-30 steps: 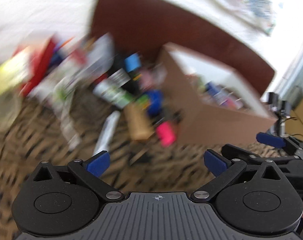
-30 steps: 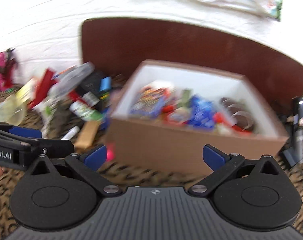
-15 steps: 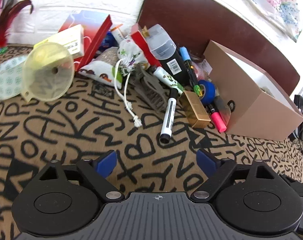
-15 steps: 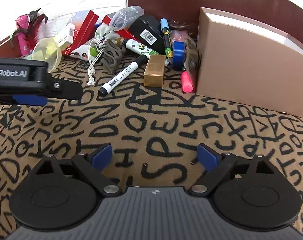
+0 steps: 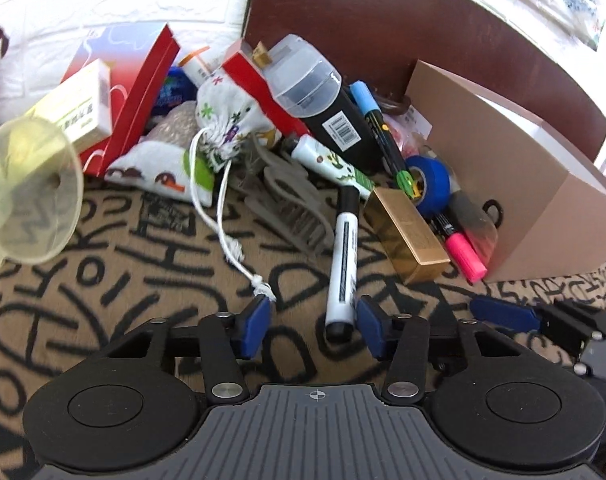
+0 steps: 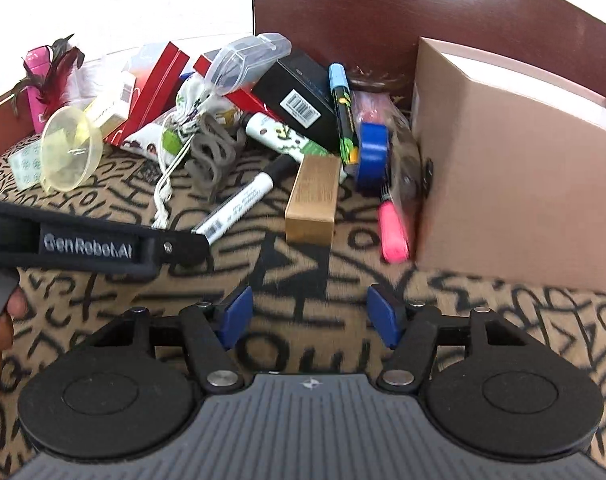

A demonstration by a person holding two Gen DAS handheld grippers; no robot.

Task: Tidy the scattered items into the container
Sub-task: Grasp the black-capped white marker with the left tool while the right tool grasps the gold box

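Observation:
A brown cardboard box stands at the right, also in the right wrist view. Scattered items lie left of it on the patterned cloth. A white marker with a black cap lies with its near end between my left gripper's open jaws, close to the right finger. The marker shows in the right wrist view too. A gold box, a pink highlighter and a blue tape roll lie beside the box. My right gripper is open and empty above the cloth.
A yellow funnel, red boxes, a drawstring pouch, a grey hair claw, a black box with a clear cap and a dark headboard fill the back. My left gripper's arm crosses the right wrist view.
Both grippers have moved forward and lower toward the pile. My left gripper's jaws have narrowed and now straddle the marker's near end. The right gripper has come closer to the gold box.

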